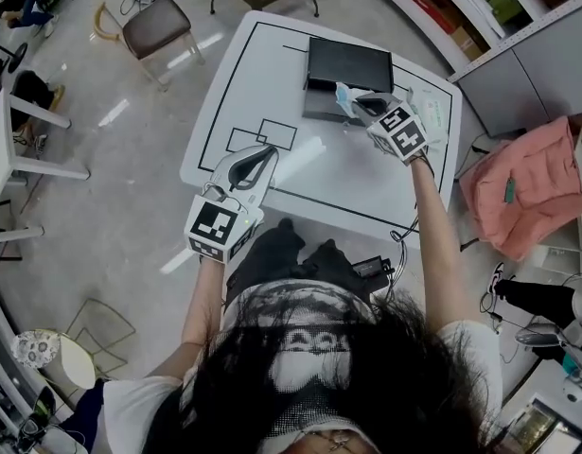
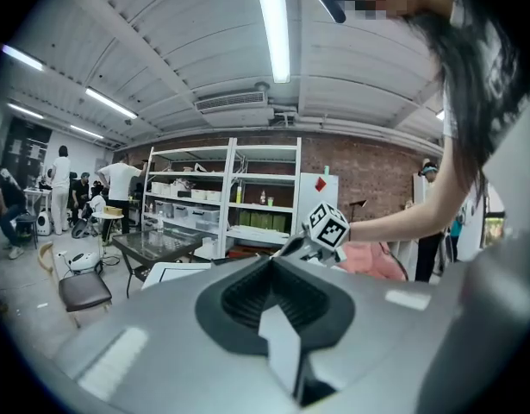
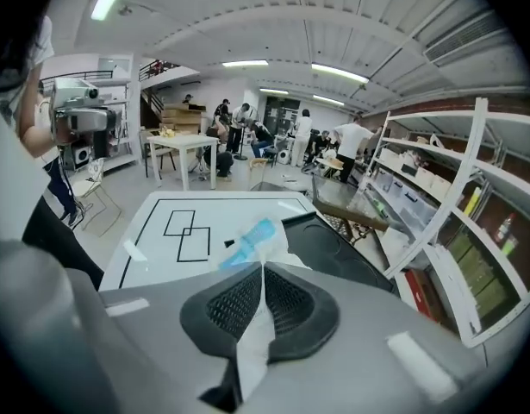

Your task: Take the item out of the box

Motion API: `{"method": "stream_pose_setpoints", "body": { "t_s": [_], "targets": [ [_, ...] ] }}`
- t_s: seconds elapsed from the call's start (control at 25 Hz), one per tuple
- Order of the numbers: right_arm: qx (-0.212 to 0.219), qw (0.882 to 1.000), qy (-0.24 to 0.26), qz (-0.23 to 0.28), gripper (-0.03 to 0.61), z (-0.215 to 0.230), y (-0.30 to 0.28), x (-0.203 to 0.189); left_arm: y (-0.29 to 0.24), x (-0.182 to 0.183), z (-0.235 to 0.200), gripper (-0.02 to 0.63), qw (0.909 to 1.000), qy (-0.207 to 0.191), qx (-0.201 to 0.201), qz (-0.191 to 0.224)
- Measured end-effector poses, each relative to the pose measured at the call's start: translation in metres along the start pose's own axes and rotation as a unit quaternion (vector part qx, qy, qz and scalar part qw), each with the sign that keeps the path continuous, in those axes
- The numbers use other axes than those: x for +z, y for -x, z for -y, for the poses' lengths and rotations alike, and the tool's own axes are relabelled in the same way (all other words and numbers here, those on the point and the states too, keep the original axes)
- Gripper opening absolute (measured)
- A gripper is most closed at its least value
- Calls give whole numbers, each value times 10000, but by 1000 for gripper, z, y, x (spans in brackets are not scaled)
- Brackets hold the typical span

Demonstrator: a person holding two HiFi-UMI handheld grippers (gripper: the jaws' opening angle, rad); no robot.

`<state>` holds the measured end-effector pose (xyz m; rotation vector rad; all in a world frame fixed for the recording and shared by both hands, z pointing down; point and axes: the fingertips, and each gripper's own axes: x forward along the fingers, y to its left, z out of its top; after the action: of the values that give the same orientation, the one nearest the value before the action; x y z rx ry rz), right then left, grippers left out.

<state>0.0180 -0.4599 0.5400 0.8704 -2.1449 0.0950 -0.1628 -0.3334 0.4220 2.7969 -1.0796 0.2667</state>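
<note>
Bench: white table (image 1: 319,183) marked with black outlines, standing in a large workshop with metal shelving (image 2: 234,198) and people in the background.

Person bends over the near edge of the table with tongs in each hand.

Right tongs (image 1: 361,102): reached out to the far side of the table and clenched on the item (image 1: 345,97), a clear plastic packet with a pale blue piece inside. In the right gripper view the film is pinched flat between the two dark pads, and the rest of the packet sticks out beyond the tips. The blue piece shows against the white table.

Black box (image 1: 347,64): just beyond the right tongs and slightly to their right, lid open. The packet is at the box's near edge. I cannot tell whether it is fully clear of the box.

Left tongs (image 1: 270,151): well apart from the right tongs, nearer the person, held over the near half of the table. Jaws are together with nothing between them. They point towards the right tongs, whose marker cube appears just past their tips in the left gripper view.

Pink cloth (image 1: 532,183): off the table, well to the right of the right tongs.
</note>
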Motion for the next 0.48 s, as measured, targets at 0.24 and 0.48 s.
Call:
{"method": "stream_pose_setpoints", "body": {
  "t_s": [0.24,0.48],
  "targets": [
    [-383,9980,-42,501,11,-21,38,15,-10,-5,0,0,9999,45,-140,-72],
    [-597,9940,-469,794,11,-47,68,7,-22,-8,9,0,9996,72,-236,-111]
  ]
}}
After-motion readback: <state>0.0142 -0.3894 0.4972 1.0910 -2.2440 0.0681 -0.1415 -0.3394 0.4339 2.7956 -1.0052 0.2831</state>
